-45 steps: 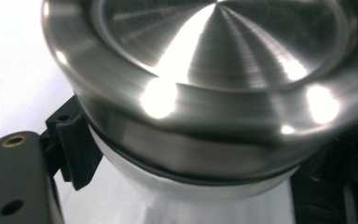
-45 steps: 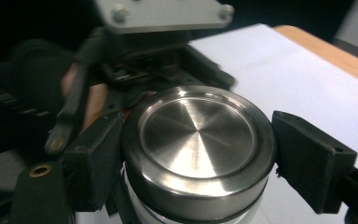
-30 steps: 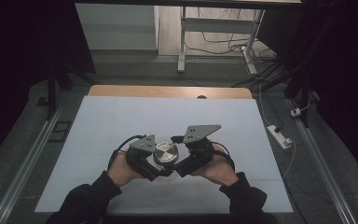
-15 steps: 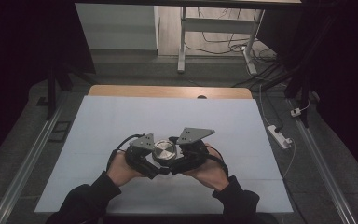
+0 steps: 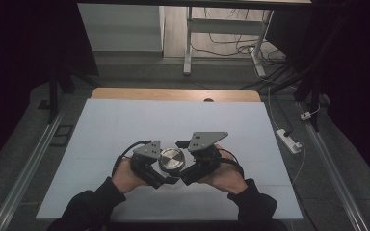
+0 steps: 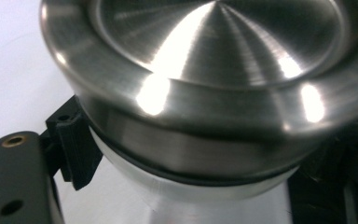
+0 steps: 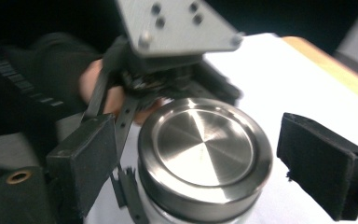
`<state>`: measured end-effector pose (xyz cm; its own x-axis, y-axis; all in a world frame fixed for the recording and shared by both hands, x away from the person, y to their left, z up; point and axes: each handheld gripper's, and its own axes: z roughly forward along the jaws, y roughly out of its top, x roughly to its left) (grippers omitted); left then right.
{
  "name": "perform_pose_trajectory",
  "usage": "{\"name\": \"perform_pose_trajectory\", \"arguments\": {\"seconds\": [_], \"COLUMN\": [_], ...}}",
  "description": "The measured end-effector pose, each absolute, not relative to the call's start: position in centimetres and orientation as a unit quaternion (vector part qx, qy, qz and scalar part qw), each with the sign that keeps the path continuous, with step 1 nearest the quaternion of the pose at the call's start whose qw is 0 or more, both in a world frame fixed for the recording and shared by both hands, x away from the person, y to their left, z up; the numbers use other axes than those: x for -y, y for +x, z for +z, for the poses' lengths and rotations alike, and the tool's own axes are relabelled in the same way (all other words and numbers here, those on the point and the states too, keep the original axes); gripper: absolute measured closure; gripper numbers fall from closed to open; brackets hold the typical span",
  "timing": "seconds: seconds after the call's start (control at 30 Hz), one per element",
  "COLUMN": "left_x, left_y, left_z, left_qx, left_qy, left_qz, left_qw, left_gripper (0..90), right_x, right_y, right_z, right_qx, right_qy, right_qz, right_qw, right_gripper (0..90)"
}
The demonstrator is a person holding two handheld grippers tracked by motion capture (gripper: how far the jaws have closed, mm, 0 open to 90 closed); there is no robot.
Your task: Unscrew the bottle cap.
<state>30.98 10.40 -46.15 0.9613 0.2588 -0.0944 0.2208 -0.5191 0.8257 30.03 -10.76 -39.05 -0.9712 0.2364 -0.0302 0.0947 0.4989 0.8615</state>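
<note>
Steel catches the light: a round brushed-metal lid (image 5: pixel 172 158) caps a jar that stands on a white sheet (image 5: pixel 125 120) covering the table, near the person's edge. Two hands in dark sleeves come in from that edge, each holding a black gripper, and the two grippers meet at the jar from either side.

From the high view, the left gripper (image 5: pixel 160 177) sits against the jar's left side and the right gripper (image 5: pixel 185 175) against its right, with a grey three-cornered plate (image 5: pixel 207 139) riding on top of the right one. A bare strip of wooden tabletop (image 5: pixel 173 94) shows beyond the sheet's far edge.

From the left gripper view, the lid (image 6: pixel 209 88) looms very close. A dark ring runs beneath it, then the jar's pale body (image 6: pixel 200 200). One black jaw presses the jar's side just below the lid; the other jaw is lost in shadow on the far side, so the left gripper looks clamped on the jar.

From the right gripper view, the lid (image 7: pixel 204 149) sits between two padded black jaws with a clear gap on each side, so the right gripper (image 7: pixel 205 158) is open around it, not touching. Behind the jar, the left gripper (image 7: pixel 177 79) and the hand (image 7: pixel 112 88) holding it are visible.
</note>
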Motion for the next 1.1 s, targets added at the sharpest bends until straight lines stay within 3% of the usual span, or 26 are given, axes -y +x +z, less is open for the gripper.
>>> {"name": "perform_pose_trajectory", "arguments": {"seconds": [0.17, 0.43, 0.6, 0.8, 0.87, 1.1], "left_x": [-9.9, -9.7, -10.1, -9.8, -9.7, -10.5], "left_y": [30.9, 30.8, 30.8, 30.3, 30.3, 31.1], "left_z": [-46.3, -46.5, -46.5, -46.3, -46.3, -46.3], "left_qx": [-0.181, -0.171, -0.101, -0.043, -0.057, -0.145], "left_qy": [0.874, 0.879, 0.874, 0.868, 0.87, 0.865], "left_qz": [0.053, 0.048, -0.019, -0.053, -0.042, 0.004], "left_qw": [0.449, 0.444, 0.475, 0.491, 0.487, 0.48], "left_gripper": [15.8, 15.8, 15.7, 15.7, 15.7, 15.7], "right_x": [10.2, 9.0, 9.7, 11.1, 11.3, 10.9], "right_y": [29.8, 29.5, 29.8, 30.3, 30.4, 30.8], "right_z": [-39.3, -40.7, -40.4, -40.2, -40.2, -40.2], "right_qx": [-0.859, -0.866, -0.872, -0.864, -0.864, -0.86], "right_qy": [0.153, 0.155, 0.112, 0.027, 0.03, 0.107], "right_qz": [0.474, 0.449, 0.466, 0.503, 0.503, 0.496], "right_qw": [0.121, 0.153, 0.097, 0.008, 0.0, 0.047], "right_gripper": [13.1, 18.9, 19.2, 19.3, 19.0, 13.3]}}
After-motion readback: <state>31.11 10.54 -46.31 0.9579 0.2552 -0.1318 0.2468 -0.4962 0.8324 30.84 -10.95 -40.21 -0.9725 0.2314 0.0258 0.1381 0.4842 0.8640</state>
